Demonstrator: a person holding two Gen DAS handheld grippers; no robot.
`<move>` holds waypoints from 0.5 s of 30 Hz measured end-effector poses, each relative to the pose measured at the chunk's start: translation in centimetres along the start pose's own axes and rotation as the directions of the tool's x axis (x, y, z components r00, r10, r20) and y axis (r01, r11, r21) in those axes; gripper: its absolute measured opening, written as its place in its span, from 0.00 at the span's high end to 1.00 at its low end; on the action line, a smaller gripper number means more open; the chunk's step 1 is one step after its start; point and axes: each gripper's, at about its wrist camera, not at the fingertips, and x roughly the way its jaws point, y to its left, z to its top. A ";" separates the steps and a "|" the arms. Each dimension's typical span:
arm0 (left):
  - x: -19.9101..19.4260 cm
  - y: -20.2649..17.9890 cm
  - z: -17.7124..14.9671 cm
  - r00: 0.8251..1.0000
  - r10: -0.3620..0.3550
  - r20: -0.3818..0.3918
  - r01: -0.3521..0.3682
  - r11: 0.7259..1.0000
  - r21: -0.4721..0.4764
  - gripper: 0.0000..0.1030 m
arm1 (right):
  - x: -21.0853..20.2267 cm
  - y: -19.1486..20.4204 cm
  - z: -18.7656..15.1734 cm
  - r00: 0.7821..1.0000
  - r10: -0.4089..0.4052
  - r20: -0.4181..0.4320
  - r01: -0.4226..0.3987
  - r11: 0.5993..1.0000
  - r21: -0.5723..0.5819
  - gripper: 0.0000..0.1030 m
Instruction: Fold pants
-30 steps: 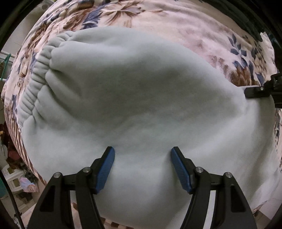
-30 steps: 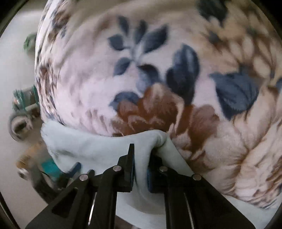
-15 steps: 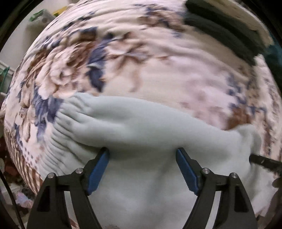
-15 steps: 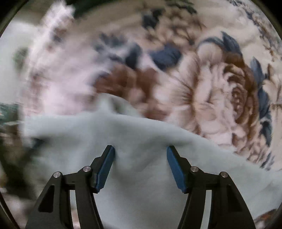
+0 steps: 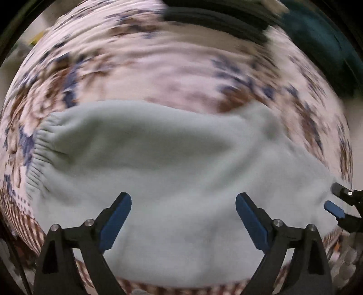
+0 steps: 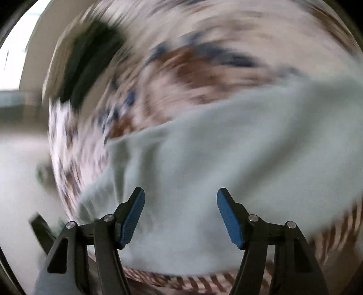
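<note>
Underneath everything, a floral blanket (image 5: 181,74) in pink, brown and blue covers the bed, with a brown checked border along its near edge (image 6: 199,281). Pale grey-green fleece pants (image 5: 172,163) lie spread flat on it, close to that near edge; the gathered elastic waistband (image 5: 37,156) sits toward the left edge in the left wrist view. Left hand-held gripper (image 5: 183,217): jaws wide apart, blue pads over the cloth, nothing clamped. Right hand-held gripper (image 6: 180,215): jaws likewise spread, empty, above the pants (image 6: 226,158); its tip also shows at the far right of the left wrist view (image 5: 340,204), beside the cloth's right end. Far side of the bed: a dark folded item (image 5: 213,20) and a teal mass (image 5: 317,52), both blurred. Pale wall and floor visible at left in the right wrist view; detail smeared by motion.
</note>
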 end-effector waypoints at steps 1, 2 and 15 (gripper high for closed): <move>0.0 -0.4 -1.2 1.000 0.006 0.000 -0.006 1.000 0.023 0.08 | -2.5 -3.5 -0.4 0.998 -0.035 0.051 0.031 0.997 0.076 0.33; 0.0 -2.3 -2.0 1.000 0.019 0.003 -0.019 0.998 0.061 0.08 | -4.5 -6.8 -0.8 0.993 -0.064 0.095 0.050 0.988 0.144 0.33; 3.4 -18.5 -7.5 0.997 0.069 -0.021 -0.064 0.982 0.180 0.08 | -14.8 -39.2 7.9 0.933 -0.179 0.313 -0.019 0.843 0.538 0.38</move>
